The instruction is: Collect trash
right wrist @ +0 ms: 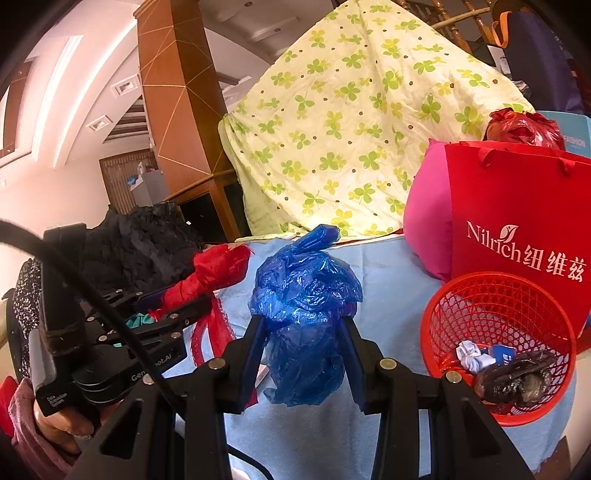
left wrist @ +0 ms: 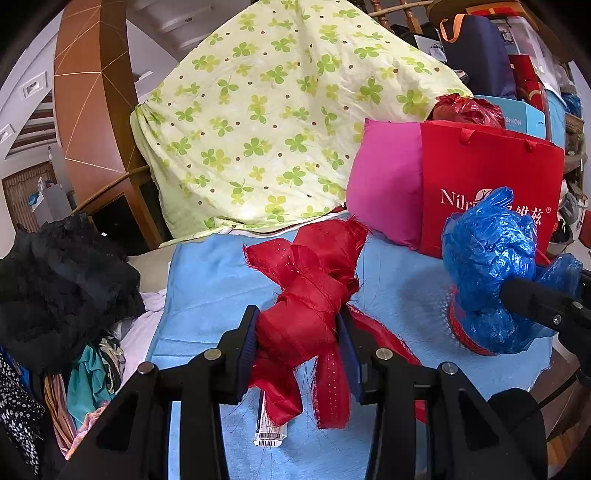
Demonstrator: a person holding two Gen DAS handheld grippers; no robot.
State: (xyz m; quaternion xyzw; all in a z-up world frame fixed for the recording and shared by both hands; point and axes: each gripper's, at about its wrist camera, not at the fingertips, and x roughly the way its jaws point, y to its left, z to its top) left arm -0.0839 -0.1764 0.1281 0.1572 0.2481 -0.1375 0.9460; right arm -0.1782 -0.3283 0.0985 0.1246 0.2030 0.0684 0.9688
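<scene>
Left gripper (left wrist: 297, 328) fingers clamp red fabric bundle (left wrist: 306, 295); right gripper (right wrist: 304, 332) fingers clamp blue plastic bag (right wrist: 304, 295); red basket (right wrist: 498, 291) near worktop right edge

Cluttered home, clover-print quilt (left wrist: 280, 122), clothes heap (left wrist: 62, 288), wooden stair railing (right wrist: 461, 18)

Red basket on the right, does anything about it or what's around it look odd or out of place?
The red basket stands upright and intact, with a dark bag and crumpled paper inside. One oddity lies elsewhere: a small barcoded tube on the blue cloth, partly hidden under the red fabric scrap that the left gripper holds.
</scene>
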